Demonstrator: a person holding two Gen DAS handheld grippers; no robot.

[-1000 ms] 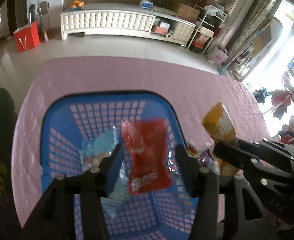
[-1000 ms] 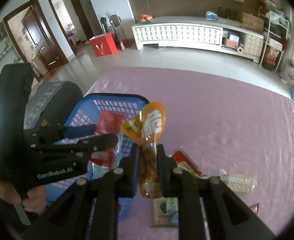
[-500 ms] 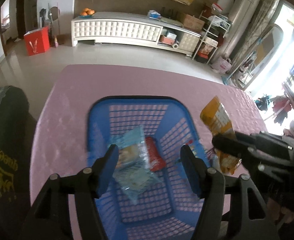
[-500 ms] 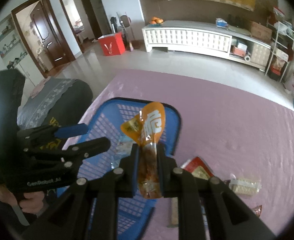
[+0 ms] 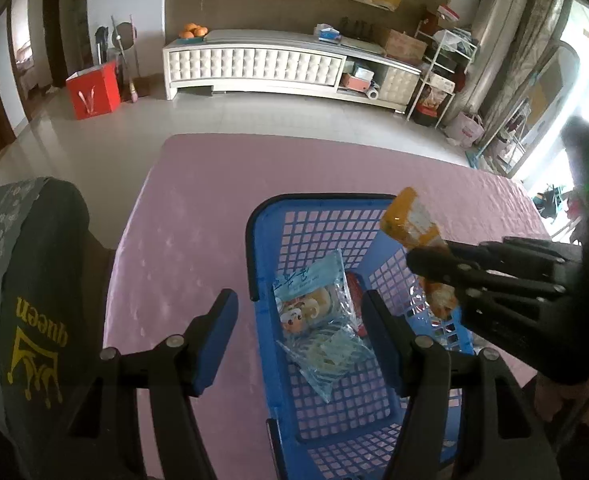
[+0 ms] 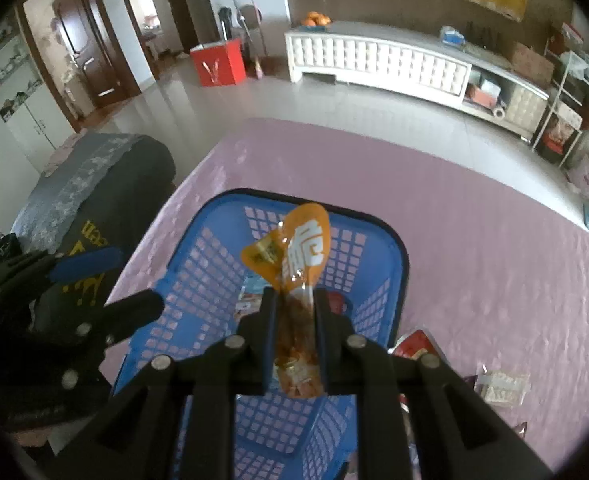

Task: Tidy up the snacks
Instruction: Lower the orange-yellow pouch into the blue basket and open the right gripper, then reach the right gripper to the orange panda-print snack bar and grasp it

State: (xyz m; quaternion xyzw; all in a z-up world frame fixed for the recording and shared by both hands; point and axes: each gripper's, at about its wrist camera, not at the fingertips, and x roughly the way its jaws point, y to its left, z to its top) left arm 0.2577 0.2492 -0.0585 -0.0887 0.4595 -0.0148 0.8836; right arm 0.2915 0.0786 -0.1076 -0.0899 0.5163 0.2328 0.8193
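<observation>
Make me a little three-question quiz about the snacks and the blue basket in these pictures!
1. True or false: the right gripper is shut on an orange snack packet.
2. What is between the fingers of the left gripper? A) a red packet B) nothing C) a biscuit
3. Fill in: the light blue snack packet lies inside the blue ____.

Key
1. True. The packet sticks up between the closed fingers, above the basket.
2. B. Its fingers stand apart and grip nothing.
3. Basket, which sits on the pink tablecloth.
</observation>
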